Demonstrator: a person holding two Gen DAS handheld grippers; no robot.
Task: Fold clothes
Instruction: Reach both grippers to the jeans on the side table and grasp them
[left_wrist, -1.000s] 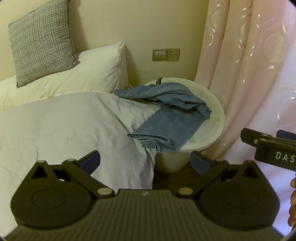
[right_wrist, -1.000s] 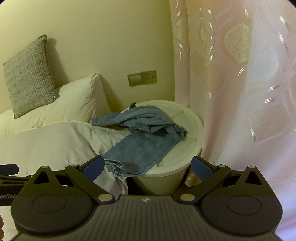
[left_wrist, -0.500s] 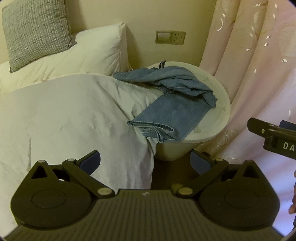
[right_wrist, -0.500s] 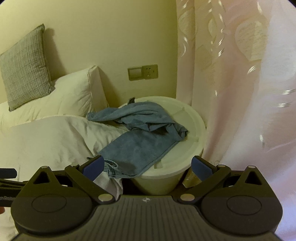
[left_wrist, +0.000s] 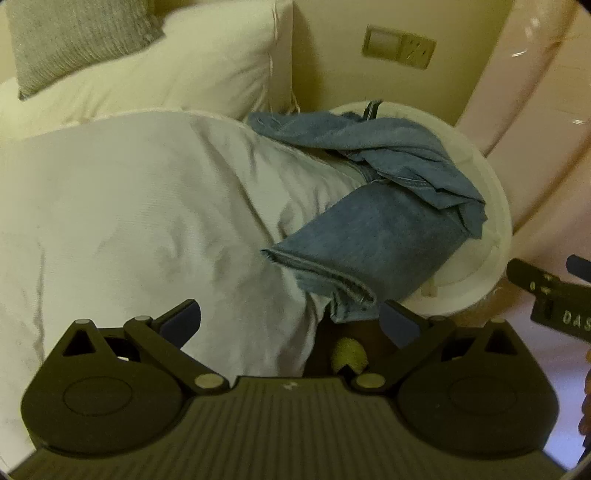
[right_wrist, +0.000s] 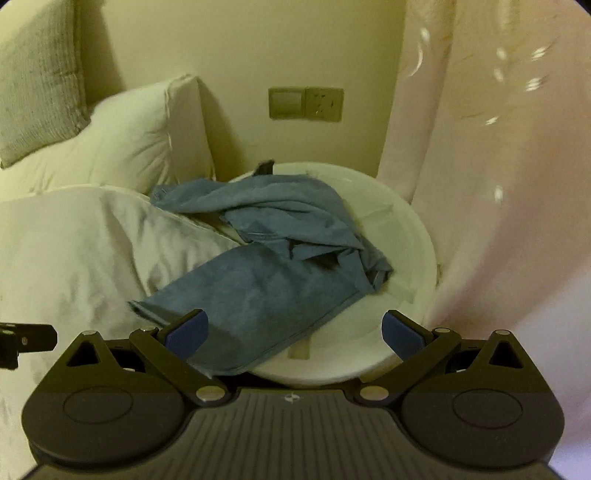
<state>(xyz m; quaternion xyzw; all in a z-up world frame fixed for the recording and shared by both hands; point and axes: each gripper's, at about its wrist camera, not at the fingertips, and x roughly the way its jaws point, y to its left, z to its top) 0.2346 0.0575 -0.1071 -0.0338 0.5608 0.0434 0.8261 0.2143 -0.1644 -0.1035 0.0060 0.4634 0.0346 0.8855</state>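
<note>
Both my tongs, left (left_wrist: 290, 321) and right (right_wrist: 293, 328), gape empty. Crumpled jeans (right_wrist: 273, 266) lie at twelve, leg running seven-to-one; right is nearer.

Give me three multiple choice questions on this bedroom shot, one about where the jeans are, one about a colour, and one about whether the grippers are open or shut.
1. Where do the blue jeans lie?
A. Spread across the round white table and the edge of the duvet
B. On the floor
C. On the white pillow

2. What colour are the pads on the gripper fingers?
A. Red
B. Blue
C. Yellow

3. How do the left gripper and right gripper stand?
A. Both shut on the jeans
B. One open, one shut
C. Both open, holding nothing

Answers:
1. A, the crumpled part sits on the table and one leg drapes toward the bed.
2. B, blue tips show in both wrist views.
3. C, each pair of fingers is spread wide with nothing between them.
</note>
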